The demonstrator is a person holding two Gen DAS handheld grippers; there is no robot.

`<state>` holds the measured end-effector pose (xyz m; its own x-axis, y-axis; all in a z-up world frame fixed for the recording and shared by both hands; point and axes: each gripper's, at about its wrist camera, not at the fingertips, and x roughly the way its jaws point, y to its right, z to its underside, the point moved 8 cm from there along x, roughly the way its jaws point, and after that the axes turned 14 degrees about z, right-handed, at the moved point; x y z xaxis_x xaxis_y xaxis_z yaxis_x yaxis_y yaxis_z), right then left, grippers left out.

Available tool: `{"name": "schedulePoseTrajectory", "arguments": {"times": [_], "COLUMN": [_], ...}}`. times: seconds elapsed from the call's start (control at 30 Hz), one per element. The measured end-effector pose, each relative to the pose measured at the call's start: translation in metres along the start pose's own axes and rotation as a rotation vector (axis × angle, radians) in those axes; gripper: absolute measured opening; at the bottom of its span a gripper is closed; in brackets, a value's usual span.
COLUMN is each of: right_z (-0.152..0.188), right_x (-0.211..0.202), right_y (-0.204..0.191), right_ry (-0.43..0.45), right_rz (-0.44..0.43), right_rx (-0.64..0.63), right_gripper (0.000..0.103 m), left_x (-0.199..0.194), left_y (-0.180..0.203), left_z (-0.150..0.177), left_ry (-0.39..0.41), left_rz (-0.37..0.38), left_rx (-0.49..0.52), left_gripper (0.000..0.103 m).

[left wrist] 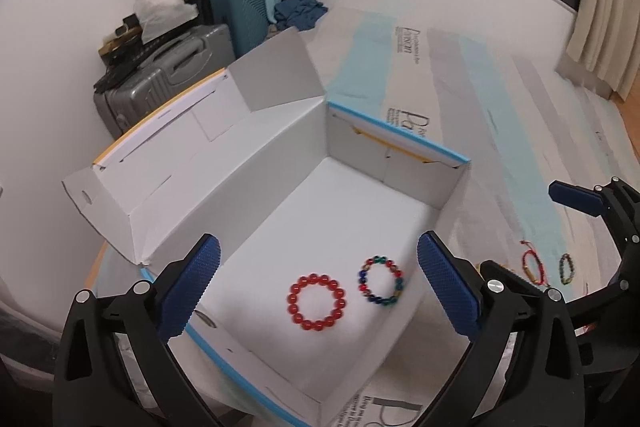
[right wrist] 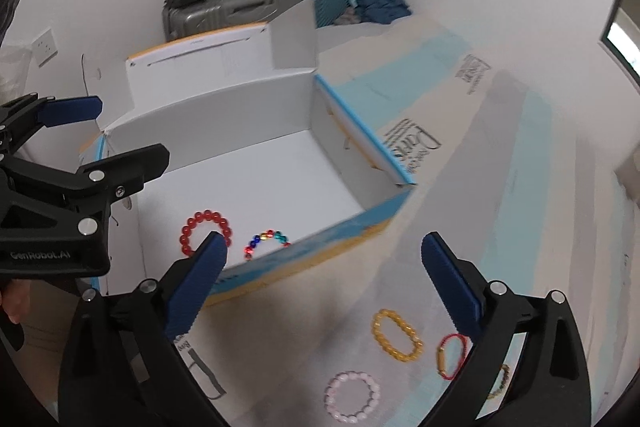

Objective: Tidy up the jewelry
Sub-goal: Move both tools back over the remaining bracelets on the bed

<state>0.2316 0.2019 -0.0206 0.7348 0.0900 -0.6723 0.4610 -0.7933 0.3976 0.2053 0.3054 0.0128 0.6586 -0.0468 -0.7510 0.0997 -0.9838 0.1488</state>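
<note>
Left gripper jaws wide apart, nothing between them, hovering over open white box. Red bead bracelet and multicolor bead bracelet lie flat on box floor, just beside each other, not touching. Right gripper at right edge; red cord bracelet and dark bead bracelet outside box on the mat.

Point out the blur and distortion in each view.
Left wrist: fisheye bends the box walls; red bracelet fairly sharp, multicolour bracelet slightly smeared. Right wrist: motion blur smears the box's near wall and the yellow bracelet; dark vignette in the corners.
</note>
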Motion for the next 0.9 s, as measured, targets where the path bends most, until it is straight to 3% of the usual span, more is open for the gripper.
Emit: {"name": "schedulePoseTrajectory", "arguments": {"times": [0.5,0.9], "right_z": [0.052,0.141], "right_x": [-0.03,-0.028], "right_y": [0.104,0.192], "right_ry": [0.044,-0.008], "right_rz": [0.133,0.239], "right_rx": [0.148,0.289], "right_gripper": [0.096,0.096], "left_x": [0.005,0.029], "left_y": [0.095,0.167], "left_z": [-0.002,0.029], "left_ry": [0.035,0.004], "left_rz": [0.09,0.189], "left_rx": [0.073,0.14], "left_gripper": [0.097,0.097]}}
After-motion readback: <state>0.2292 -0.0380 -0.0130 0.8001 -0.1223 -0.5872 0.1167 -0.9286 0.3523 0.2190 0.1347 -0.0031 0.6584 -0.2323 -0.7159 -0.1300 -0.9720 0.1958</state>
